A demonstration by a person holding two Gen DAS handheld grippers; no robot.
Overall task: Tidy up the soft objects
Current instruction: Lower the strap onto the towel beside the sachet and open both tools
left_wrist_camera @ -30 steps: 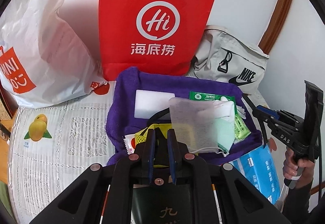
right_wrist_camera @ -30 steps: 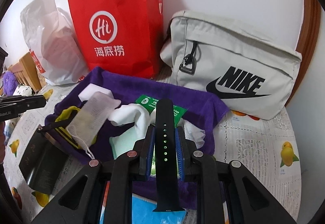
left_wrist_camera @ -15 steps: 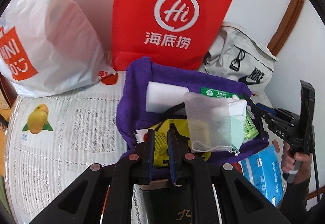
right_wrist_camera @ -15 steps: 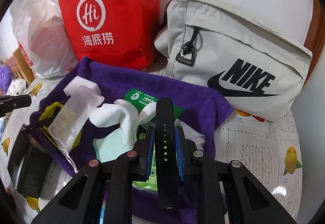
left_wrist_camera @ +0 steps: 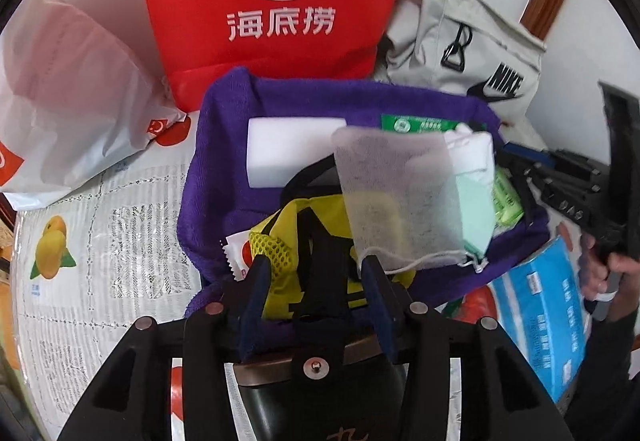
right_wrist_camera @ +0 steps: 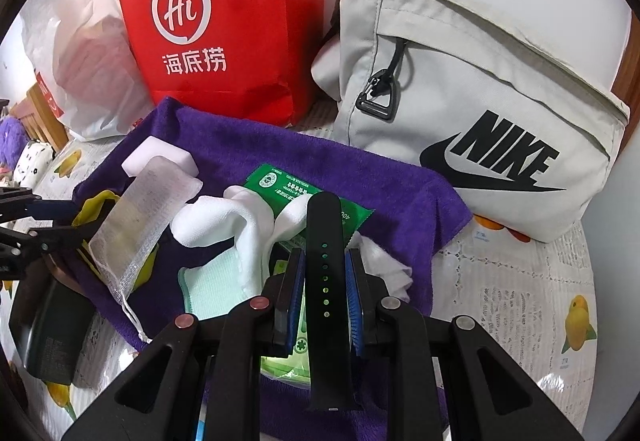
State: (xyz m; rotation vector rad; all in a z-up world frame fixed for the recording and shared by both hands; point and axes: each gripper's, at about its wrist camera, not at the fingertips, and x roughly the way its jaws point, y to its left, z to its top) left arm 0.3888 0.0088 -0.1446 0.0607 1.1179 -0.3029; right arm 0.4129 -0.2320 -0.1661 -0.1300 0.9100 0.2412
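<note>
A purple towel (left_wrist_camera: 224, 161) lies on the table and carries several soft things: a white foam block (left_wrist_camera: 288, 145), a see-through mesh pouch (left_wrist_camera: 396, 193), a white sock (right_wrist_camera: 248, 229), a mint cloth (right_wrist_camera: 216, 285), a green packet (right_wrist_camera: 280, 185) and a yellow mesh bag (left_wrist_camera: 280, 241) with a black strap (left_wrist_camera: 324, 269). My left gripper (left_wrist_camera: 314, 273) hovers low over the yellow bag. Its jaws are opening, with the black strap loose between them and the pads clear of it. My right gripper (right_wrist_camera: 324, 265) is shut on a black watch band (right_wrist_camera: 324, 241) above the towel's near edge.
A red paper bag (left_wrist_camera: 280, 1), a white plastic bag (left_wrist_camera: 80, 81) and a grey Nike pouch (right_wrist_camera: 480, 121) stand behind the towel. A black box (right_wrist_camera: 52, 321) lies under my left gripper and a blue tissue pack (left_wrist_camera: 540, 305) beside the towel. A person's hand (left_wrist_camera: 600, 273) holds the right gripper.
My left gripper sank closer to the towel and its jaws spread apart, letting go of the yellow bag's black strap. My right gripper moved in nearer the towel, still gripping the band.
</note>
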